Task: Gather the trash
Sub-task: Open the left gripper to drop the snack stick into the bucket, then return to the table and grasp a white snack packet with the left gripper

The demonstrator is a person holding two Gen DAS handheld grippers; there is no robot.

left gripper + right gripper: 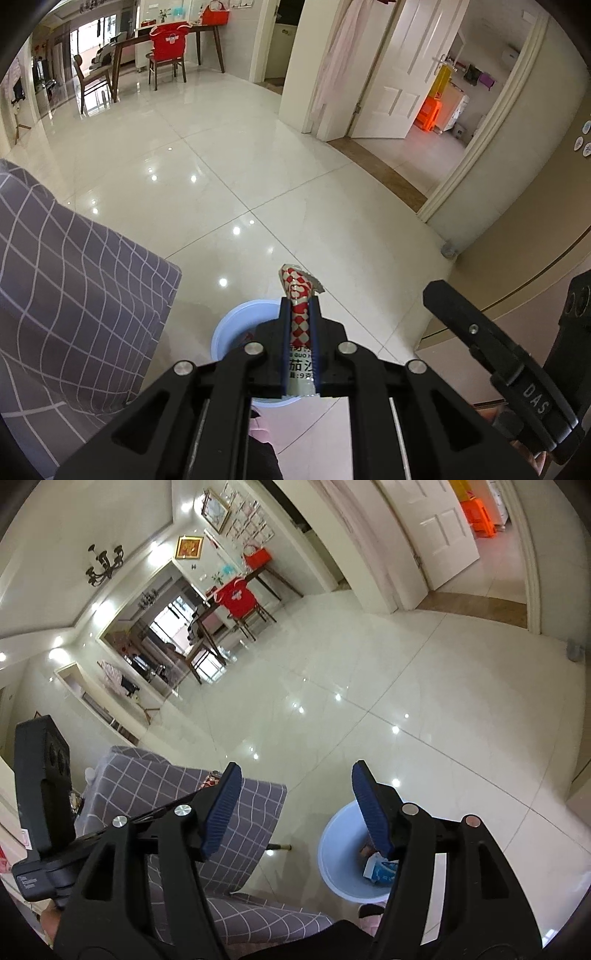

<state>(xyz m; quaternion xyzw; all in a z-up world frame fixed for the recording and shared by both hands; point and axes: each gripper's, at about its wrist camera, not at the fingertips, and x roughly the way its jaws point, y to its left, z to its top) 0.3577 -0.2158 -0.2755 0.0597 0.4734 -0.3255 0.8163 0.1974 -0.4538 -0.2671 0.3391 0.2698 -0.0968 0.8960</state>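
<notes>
My left gripper (300, 301) is shut on a red-and-white checkered sauce packet (300, 286), held upright above a light blue bin (236, 321) on the floor. The packet's top sticks out past the fingertips. My right gripper (295, 779) is open and empty, above and beside the same bin (340, 834). The bin holds a blue-and-white carton (382, 871) and other scraps. The right gripper's arm shows at the right edge of the left wrist view (491, 347).
A table with a grey checkered cloth (62, 273) stands left of the bin; it also shows in the right wrist view (229, 834). Glossy white tile floor (240, 166) spreads ahead. A dining table with chairs (162, 51) stands far back. An open white door (395, 70) is at the right.
</notes>
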